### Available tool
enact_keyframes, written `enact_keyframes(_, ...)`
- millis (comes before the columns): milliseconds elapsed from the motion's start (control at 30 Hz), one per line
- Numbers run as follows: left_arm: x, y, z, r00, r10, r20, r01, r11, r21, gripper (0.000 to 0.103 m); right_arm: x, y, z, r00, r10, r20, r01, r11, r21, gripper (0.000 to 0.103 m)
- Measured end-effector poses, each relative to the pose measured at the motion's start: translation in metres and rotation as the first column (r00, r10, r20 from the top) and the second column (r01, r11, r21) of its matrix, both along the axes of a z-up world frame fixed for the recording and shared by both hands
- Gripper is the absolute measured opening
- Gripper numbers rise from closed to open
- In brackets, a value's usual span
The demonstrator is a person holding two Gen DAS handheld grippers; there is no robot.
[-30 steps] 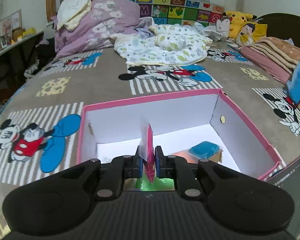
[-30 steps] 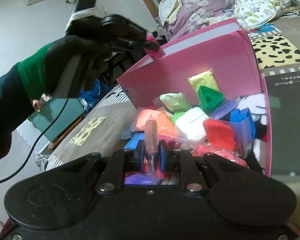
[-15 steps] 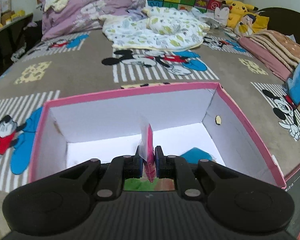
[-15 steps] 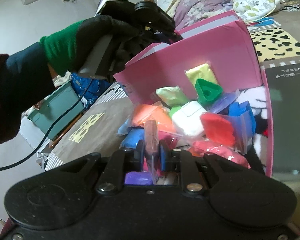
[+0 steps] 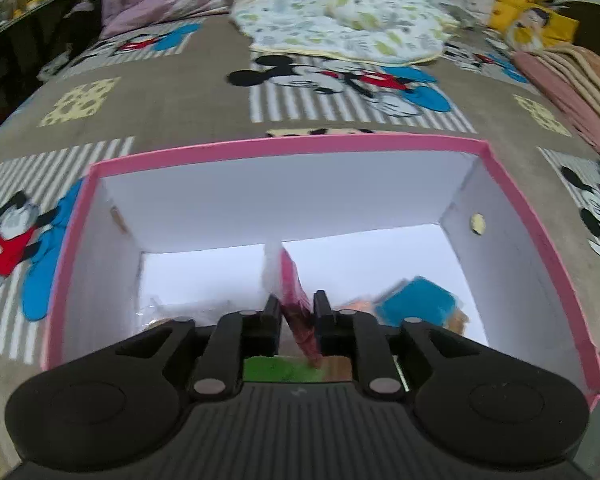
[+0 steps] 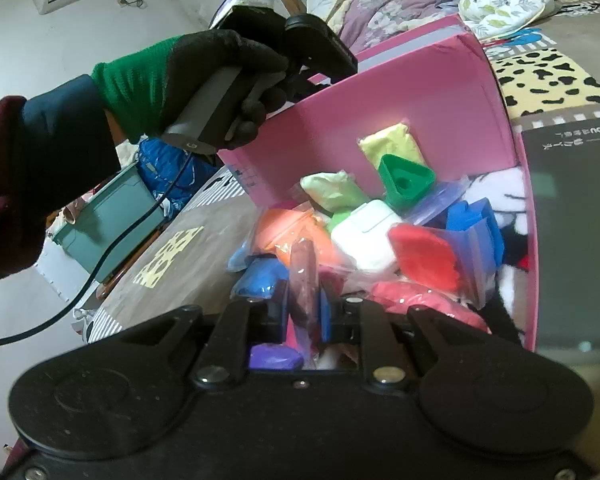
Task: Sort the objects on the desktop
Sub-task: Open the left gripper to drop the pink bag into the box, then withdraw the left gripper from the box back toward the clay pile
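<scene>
My left gripper [image 5: 296,308] is shut on a pink bagged clay packet [image 5: 294,292] and holds it over the open pink box [image 5: 284,144], white inside. A blue bagged clay [image 5: 416,304] and a green one [image 5: 280,368] lie in the box. My right gripper [image 6: 304,296] is shut on a brownish-pink bagged clay packet [image 6: 304,268] above a pile of bagged clays, among them orange [image 6: 288,232], blue [image 6: 260,276] and red [image 6: 424,260], with a white charger [image 6: 364,240] and a green triangular mould [image 6: 404,180]. The left gripper's handle shows in a gloved hand [image 6: 228,76] at the box's rim.
The boxes stand on a bed with a Mickey Mouse cover [image 5: 180,112]. Bedding [image 5: 340,28] and plush toys [image 5: 528,16] lie at the far side. A dark board [image 6: 576,240] lies right of the pile. A teal bin [image 6: 112,220] stands off the bed's left edge.
My left gripper has moved forward and down over the pink box, still holding the pink packet. My right gripper has stayed over the pile with its packet.
</scene>
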State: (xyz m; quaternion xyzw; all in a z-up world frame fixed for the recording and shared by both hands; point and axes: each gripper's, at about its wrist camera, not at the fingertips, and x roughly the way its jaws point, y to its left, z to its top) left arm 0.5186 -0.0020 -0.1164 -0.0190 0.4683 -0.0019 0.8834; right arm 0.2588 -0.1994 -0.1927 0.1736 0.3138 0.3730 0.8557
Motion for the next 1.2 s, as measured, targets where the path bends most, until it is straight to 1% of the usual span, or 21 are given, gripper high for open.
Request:
enact_keyframes(33,-0.001,0.001,0.001,1.0,0.009,-0.001,-0.009,1.0,0.012,0.026,0.0,0.0,0.0,1.0,0.0,0.0,0.0,1.0,0.0,0.015)
enact_keyframes(67,-0.002,0.003,0.002,1.0,0.015,0.001,-0.015,1.0,0.018,0.03,0.0,0.0,0.0,1.0,-0.001,0.001,0.001,1.0,0.001,0.015)
enact_keyframes(100,-0.004,0.004,0.003,1.0,0.022,0.004,-0.022,1.0,0.023,0.043,0.0,-0.001,0.001,1.0,-0.001,0.001,0.001,1.0,0.001,0.015)
enact_keyframes(133,-0.005,0.006,0.005,1.0,0.028,0.006,-0.029,0.999,0.028,0.058,0.0,-0.001,0.001,1.0,-0.001,0.002,0.001,1.0,0.001,0.015)
enact_keyframes(167,-0.006,0.008,0.006,0.999,0.035,0.008,-0.035,0.999,0.033,0.059,0.0,0.0,0.001,1.0,-0.001,0.002,0.001,1.0,0.001,0.015)
enact_keyframes(300,-0.017,0.008,0.015,0.999,0.022,0.031,-0.024,0.997,0.07,0.059,0.0,0.001,0.001,1.0,0.0,0.005,0.0,1.0,-0.003,0.015)
enact_keyframes(400,-0.029,0.003,0.024,0.998,-0.01,0.061,0.003,0.994,0.114,0.059,0.0,0.001,0.001,1.0,-0.001,0.007,0.001,1.0,-0.008,0.015)
enact_keyframes(467,-0.04,-0.005,0.03,0.996,-0.048,0.081,0.034,0.986,0.165,0.059,0.0,0.001,0.001,1.0,-0.001,0.008,0.002,1.0,-0.011,0.015)
enact_keyframes(567,-0.059,-0.018,0.039,0.989,-0.1,0.108,0.071,0.967,0.243,0.059,0.0,0.001,0.0,1.0,-0.004,0.009,0.005,1.0,-0.017,0.015)
enact_keyframes(633,-0.071,-0.024,0.045,0.984,-0.126,0.127,0.087,0.958,0.274,0.059,0.0,0.002,-0.001,1.0,-0.007,0.01,0.007,1.0,-0.022,0.015)
enact_keyframes(767,-0.092,-0.03,0.055,0.976,-0.152,0.155,0.099,0.947,0.304,0.059,-0.001,0.003,-0.002,1.0,-0.009,0.013,0.01,0.999,-0.037,0.015)
enact_keyframes(933,-0.113,-0.029,0.063,0.973,-0.157,0.168,0.098,0.944,0.315,0.059,-0.002,0.004,-0.001,1.0,-0.013,0.025,0.015,0.998,-0.054,0.015)
enact_keyframes(1067,-0.138,-0.028,0.069,0.966,-0.172,0.192,0.099,0.936,0.338,0.059,-0.004,0.005,0.0,0.999,-0.019,0.035,0.021,0.998,-0.061,0.015)
enact_keyframes(1200,-0.171,-0.024,0.072,0.958,-0.171,0.231,0.087,0.939,0.333,0.059,-0.007,0.004,0.001,0.999,-0.026,0.043,0.029,0.998,-0.061,0.015)
